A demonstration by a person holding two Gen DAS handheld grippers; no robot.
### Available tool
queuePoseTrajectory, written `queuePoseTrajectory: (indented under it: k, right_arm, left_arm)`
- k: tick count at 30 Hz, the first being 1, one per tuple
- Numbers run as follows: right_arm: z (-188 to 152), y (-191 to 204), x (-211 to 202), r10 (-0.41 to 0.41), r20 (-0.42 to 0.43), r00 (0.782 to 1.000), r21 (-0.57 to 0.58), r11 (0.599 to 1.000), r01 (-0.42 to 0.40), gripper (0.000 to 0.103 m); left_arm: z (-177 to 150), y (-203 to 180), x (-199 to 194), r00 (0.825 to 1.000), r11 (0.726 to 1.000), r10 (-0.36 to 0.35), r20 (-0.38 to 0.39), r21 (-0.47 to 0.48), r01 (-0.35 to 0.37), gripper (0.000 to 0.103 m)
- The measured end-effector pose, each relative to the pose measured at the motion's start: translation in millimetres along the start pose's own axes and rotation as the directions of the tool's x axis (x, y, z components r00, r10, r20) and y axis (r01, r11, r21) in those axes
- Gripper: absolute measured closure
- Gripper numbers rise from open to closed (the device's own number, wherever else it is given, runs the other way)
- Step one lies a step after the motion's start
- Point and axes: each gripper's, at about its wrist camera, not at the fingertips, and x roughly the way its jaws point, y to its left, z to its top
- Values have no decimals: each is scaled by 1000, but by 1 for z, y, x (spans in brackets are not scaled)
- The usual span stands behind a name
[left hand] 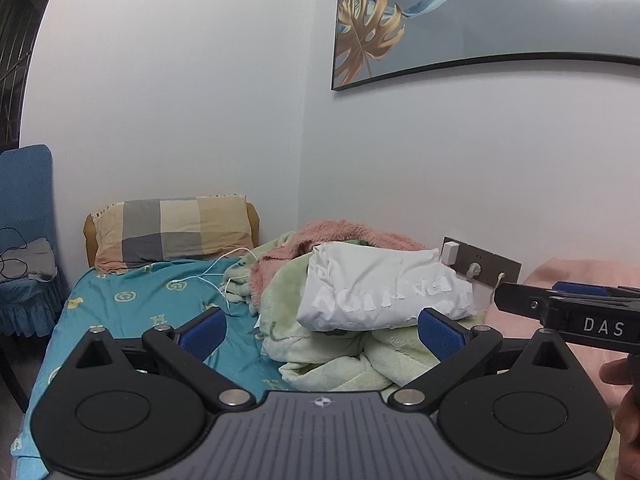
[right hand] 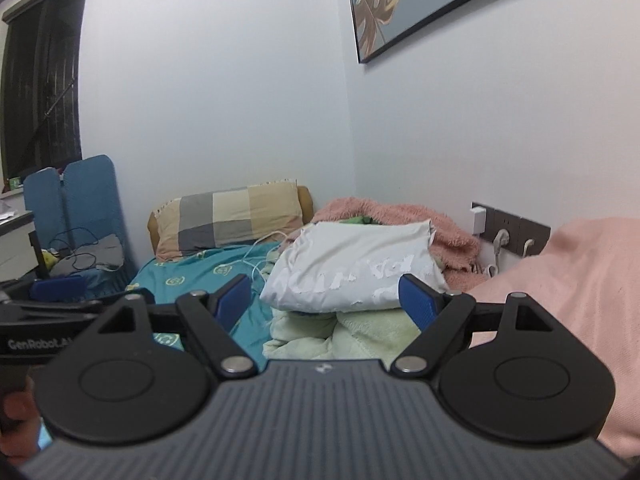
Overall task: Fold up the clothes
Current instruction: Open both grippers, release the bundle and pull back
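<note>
A white folded garment (left hand: 380,284) (right hand: 352,272) with a cracked print lies on top of a heap of pale green (left hand: 332,360) (right hand: 360,332) and pink fleece (left hand: 344,232) (right hand: 400,212) on the bed. My left gripper (left hand: 320,332) is held open, well back from the heap, with nothing between its blue pads. My right gripper (right hand: 324,300) is likewise open and holds nothing. The right gripper's body (left hand: 568,312) shows at the right of the left wrist view. The left one's body (right hand: 48,320) shows at the left of the right wrist view.
A teal patterned sheet (left hand: 140,312) (right hand: 192,276) covers the bed. A checked pillow (left hand: 172,232) (right hand: 228,216) leans at the head. A white cable (left hand: 224,276) trails over the sheet. Pink cloth (right hand: 568,300) lies at right. Wall sockets with plugs (left hand: 476,268) (right hand: 508,232) and a blue chair (left hand: 24,240) (right hand: 76,208) stand nearby.
</note>
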Motion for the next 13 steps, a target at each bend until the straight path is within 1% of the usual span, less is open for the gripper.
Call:
queuePoseTrajectory:
  k: [4, 7, 13]
  right_arm:
    - [-2, 4, 1, -9, -6, 1000, -9, 1000, 9, 20]
    - [-3, 8, 0, -12, -8, 1000, -15, 1000, 12, 20]
    - [-5, 10, -3, -27, -16, 1000, -18, 999, 26, 20]
  left_arm:
    - [-2, 2, -1, 1000, 1000, 4, 3, -10, -4, 0]
    - [-3, 0, -2, 1000, 1000, 5, 7, 0, -5, 0]
    - [-4, 0, -2, 1000, 1000, -11, 5, -2, 11, 0]
